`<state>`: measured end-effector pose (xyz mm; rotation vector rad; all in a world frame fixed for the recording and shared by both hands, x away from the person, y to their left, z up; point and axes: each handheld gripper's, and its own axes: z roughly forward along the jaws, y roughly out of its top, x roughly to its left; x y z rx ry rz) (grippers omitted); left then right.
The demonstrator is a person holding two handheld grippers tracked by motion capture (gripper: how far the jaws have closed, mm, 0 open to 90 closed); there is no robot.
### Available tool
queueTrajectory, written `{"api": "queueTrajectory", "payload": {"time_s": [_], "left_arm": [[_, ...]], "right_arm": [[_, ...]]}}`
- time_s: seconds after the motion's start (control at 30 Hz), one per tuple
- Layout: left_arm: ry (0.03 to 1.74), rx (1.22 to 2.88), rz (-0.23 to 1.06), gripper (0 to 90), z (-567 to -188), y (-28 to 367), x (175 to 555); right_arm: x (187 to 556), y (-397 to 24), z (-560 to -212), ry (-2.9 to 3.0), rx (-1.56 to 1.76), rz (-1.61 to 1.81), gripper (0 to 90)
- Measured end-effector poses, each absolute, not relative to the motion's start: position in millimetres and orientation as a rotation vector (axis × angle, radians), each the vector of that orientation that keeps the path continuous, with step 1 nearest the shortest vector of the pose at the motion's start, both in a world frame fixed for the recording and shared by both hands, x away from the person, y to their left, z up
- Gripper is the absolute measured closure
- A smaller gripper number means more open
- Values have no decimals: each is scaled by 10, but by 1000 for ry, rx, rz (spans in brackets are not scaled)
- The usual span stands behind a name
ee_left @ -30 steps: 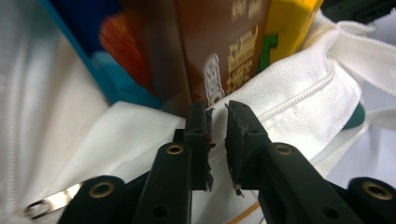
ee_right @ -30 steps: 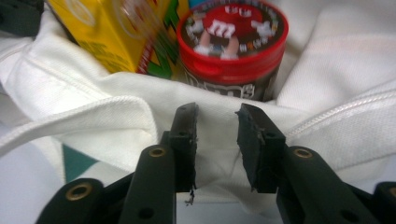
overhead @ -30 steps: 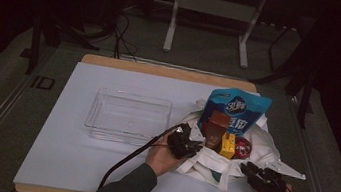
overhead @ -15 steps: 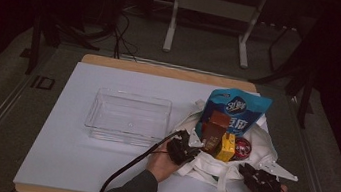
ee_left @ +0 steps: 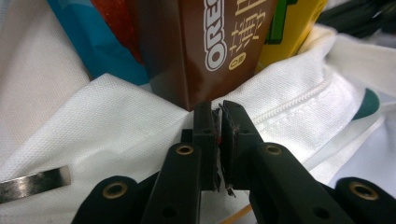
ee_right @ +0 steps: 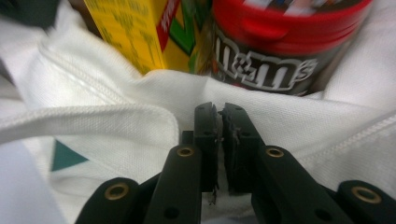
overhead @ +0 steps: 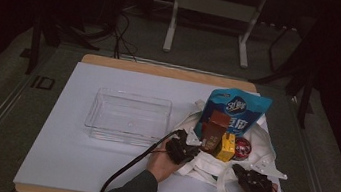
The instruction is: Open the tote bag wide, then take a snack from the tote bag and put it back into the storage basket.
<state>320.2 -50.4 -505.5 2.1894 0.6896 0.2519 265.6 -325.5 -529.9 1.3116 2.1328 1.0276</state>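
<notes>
White woven cloth, soft and limp, makes up the tote bag [overhead: 209, 164] that lies open on the right part of the white table cover [overhead: 74, 158], and both grippers work at its near rim. The left gripper [ee_left: 218, 109] has its jaws clenched on a fold of the bag's edge just below the brown Oreo carton [ee_left: 205, 46]; the right gripper [ee_right: 218, 112] has just been closing and now pinches the cloth in front of the red-lidded M&M's tub [ee_right: 275, 51] and the yellow box [ee_right: 140, 32]. Such fabric should weigh little in itself but will sag and slide, so the stitched hem, thicker and stiffer than the plain weave, looks the surest place to grip; a hold on plain cloth may well slip out. The load inside is the heavier part: the cartons are rigid, the tub smooth and likely to roll, and the big blue snack pouch [overhead: 234, 112] behind them is crinkly and top-heavy. Pulling the rim down or apart could tip these forward. A clear plastic tray [overhead: 127, 118] sits to the left, apart from the bag, empty. The left gripper's black cable [overhead: 122, 172] trails toward the near table edge, and the bag's loose handles [overhead: 219, 181] lie between the two hands.
</notes>
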Motion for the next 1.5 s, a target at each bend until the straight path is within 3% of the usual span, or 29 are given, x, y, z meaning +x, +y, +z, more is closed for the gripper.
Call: {"api": "queueTrajectory", "payload": {"time_s": [0.33, 0.6, 1.23, 1.5], "left_arm": [[673, 2130, 280, 782, -4846, -344, 3184], [739, 2073, 325, 877, -4682, -255, 3345], [619, 2194, 244, 896, -4874, -480, 3364], [595, 2194, 220, 707, -4762, -353, 3434]], "right_arm": [[2655, -3264, -5319, 2130, 1303, 1043, 857], [2656, -3274, -5323, 2131, 1301, 1052, 858], [2655, -3279, -5329, 2131, 1290, 1058, 858], [2655, -3291, -5335, 2131, 1298, 1075, 854]]}}
